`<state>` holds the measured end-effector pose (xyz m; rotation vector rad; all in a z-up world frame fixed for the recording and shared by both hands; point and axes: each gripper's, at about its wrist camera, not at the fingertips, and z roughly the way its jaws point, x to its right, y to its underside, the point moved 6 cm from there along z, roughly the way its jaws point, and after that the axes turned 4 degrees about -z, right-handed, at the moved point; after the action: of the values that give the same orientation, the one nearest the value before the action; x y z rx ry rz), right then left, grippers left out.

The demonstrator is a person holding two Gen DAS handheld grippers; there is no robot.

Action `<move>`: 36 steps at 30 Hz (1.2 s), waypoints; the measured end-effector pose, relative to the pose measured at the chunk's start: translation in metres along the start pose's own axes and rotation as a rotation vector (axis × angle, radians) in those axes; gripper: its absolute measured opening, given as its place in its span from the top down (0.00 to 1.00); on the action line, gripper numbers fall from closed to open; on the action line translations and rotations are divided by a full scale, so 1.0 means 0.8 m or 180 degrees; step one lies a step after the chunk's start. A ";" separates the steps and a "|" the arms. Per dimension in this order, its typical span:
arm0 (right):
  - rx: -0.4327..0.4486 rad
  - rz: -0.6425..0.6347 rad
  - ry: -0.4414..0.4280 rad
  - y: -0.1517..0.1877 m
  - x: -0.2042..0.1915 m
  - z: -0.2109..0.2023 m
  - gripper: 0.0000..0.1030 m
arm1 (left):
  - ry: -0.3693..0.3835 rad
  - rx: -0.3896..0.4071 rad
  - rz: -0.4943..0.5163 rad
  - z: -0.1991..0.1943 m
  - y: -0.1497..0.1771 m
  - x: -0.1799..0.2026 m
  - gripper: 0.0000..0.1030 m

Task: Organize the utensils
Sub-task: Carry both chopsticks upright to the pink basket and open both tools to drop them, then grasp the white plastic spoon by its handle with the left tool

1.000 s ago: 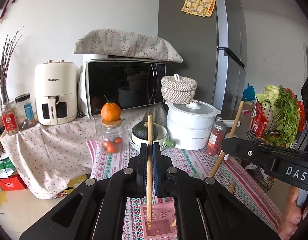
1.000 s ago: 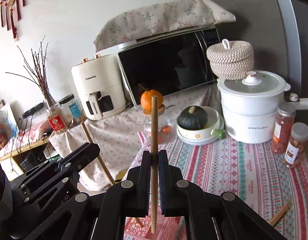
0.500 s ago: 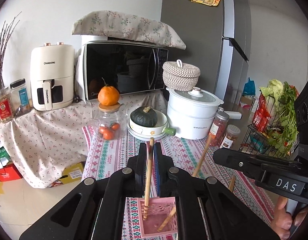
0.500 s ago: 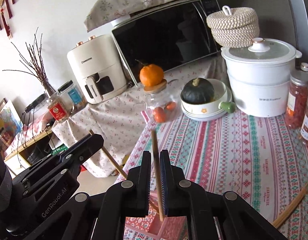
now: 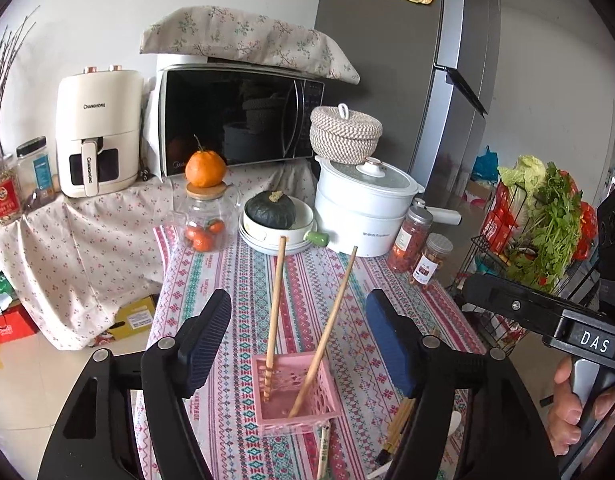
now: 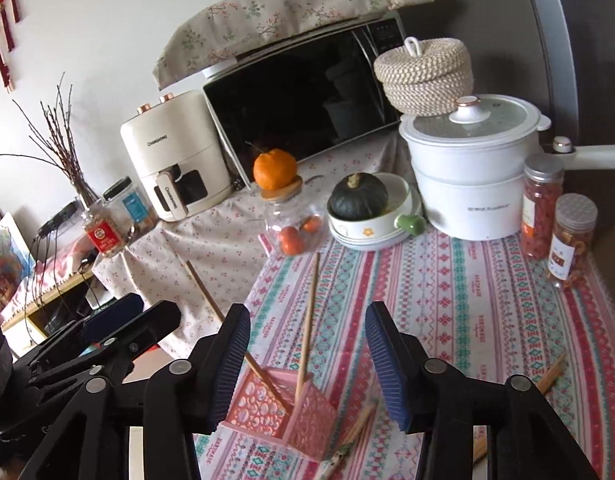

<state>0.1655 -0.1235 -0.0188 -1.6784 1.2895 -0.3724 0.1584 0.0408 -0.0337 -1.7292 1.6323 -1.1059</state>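
Note:
A pink lattice basket stands on the striped tablecloth. Two wooden chopsticks lean in it: the left chopstick and the right chopstick. My left gripper is just behind the basket. Its jaws are opening wide, both sticks stand free between them and the pads touch neither. In the right wrist view my right gripper is also opening over the basket. One chopstick stands loose between its jaws and the other chopstick leans left. More loose chopsticks lie on the cloth.
At the back stand a glass jar with an orange on top, a bowl with a dark squash, a white pot and two spice jars. A vegetable rack stands at the right. The table's left edge drops to the floor.
Both grippers went from shut on a chopstick to wide open. The two chopsticks dropped into the pink basket and now lean there. Both views tilted down toward the table.

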 end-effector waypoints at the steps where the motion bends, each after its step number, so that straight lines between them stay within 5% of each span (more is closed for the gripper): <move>1: -0.0044 0.0007 0.0031 0.004 0.006 -0.004 0.43 | 0.0018 -0.0049 -0.0003 -0.001 0.004 0.003 0.27; 11: -0.0493 0.0116 0.0476 0.059 0.074 -0.040 0.25 | 0.0132 -0.0574 0.0224 0.004 0.055 0.053 0.20; 28: -0.1481 0.0547 0.1228 0.166 0.206 -0.049 0.22 | 0.0500 -0.1665 0.1047 0.076 0.194 0.171 0.21; 36: -0.1648 0.0581 0.1341 0.186 0.236 -0.054 0.22 | 0.0787 -0.1862 0.1577 0.109 0.253 0.224 0.65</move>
<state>0.1237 -0.3075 -0.1738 -1.9465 1.9647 -0.3074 0.1080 -0.1776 -0.2079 -1.3914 2.5533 -0.6533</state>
